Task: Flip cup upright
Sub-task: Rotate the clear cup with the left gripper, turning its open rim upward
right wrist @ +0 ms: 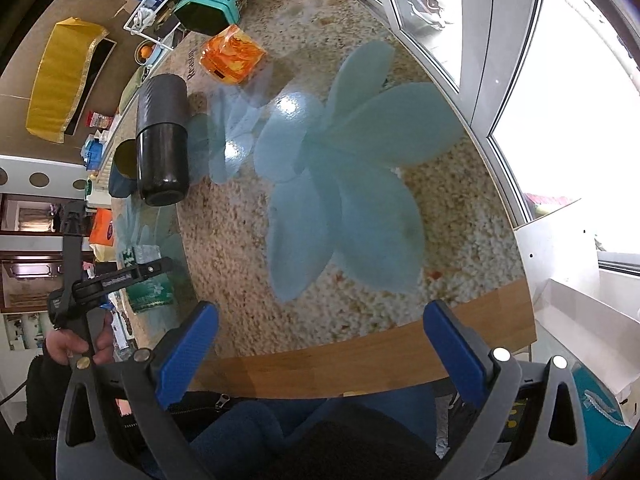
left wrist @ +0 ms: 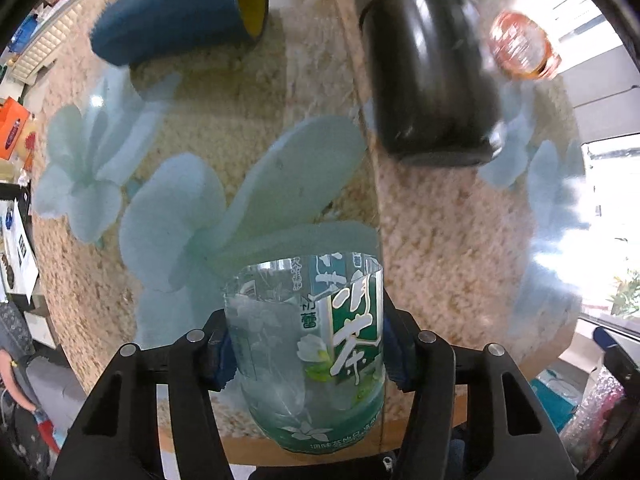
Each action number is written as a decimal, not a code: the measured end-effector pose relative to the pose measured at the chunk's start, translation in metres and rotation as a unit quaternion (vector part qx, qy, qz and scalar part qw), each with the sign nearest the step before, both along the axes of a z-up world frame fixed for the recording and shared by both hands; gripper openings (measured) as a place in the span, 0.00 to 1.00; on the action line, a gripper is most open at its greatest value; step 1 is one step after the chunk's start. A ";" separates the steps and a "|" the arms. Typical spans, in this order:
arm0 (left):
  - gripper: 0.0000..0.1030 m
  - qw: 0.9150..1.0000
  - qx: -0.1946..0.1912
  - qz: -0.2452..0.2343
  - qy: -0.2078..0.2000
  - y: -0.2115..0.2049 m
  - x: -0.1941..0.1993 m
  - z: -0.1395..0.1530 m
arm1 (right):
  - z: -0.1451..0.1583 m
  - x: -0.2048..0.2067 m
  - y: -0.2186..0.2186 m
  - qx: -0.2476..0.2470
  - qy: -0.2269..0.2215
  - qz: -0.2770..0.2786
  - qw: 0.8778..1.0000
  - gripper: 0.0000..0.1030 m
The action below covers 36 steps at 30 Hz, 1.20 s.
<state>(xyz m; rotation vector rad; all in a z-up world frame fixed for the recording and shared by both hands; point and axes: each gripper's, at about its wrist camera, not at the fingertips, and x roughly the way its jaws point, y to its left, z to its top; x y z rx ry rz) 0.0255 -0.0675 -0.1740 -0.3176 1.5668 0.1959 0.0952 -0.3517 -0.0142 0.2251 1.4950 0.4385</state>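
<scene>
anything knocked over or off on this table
Yes: the blue cup lies on its side at the far edge, and the black flask lies on its side too. The left gripper grips a cut-off clear cup.

Clear plastic cup (left wrist: 308, 344), glossy printed label. Glossy black flask (right wrist: 162, 156), smooth. Tabletop (right wrist: 360, 280): glossy speckled stone look, matt wood edge. Textured blue finger pads (right wrist: 456, 348).

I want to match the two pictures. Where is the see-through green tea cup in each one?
Left wrist view: the clear cup sits bottom centre, gripped between the left gripper fingers.
Right wrist view: it shows at the far left edge, partly hidden by the left gripper.
Shared landmark: the black cylinder lying on the table.
</scene>
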 end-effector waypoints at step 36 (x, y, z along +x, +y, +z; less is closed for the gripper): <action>0.61 0.909 0.151 0.039 -0.385 -0.028 -0.069 0.008 | -0.019 -0.043 -0.012 -0.084 -0.011 0.072 0.994 1.00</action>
